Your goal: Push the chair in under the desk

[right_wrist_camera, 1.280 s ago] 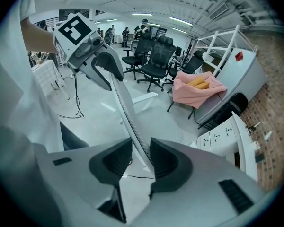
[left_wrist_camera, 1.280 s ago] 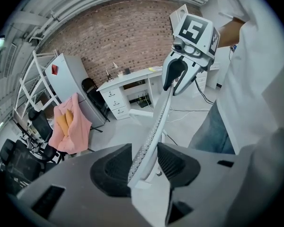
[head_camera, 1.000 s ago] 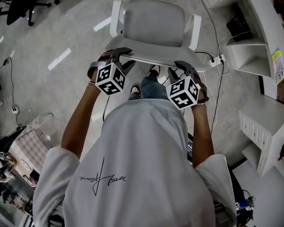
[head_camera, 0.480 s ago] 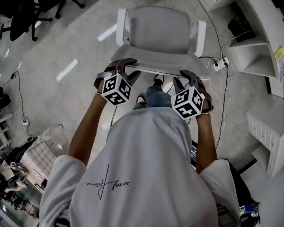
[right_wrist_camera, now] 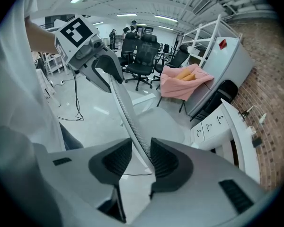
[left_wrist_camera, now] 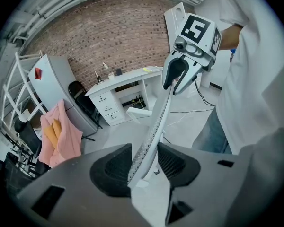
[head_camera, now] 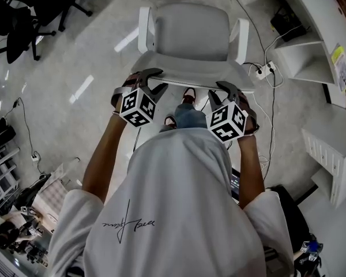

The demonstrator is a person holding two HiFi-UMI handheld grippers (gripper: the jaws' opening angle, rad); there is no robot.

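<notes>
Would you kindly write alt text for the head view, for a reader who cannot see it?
A person in a white shirt clamps the left claw and right claw on the backrest of a white chair; white desk at right.

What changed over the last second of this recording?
The chair seems to have edged slightly toward the desk on the right. Nothing was taken or let go: the left tool and right tool still clamp the backrest top edge.
</notes>
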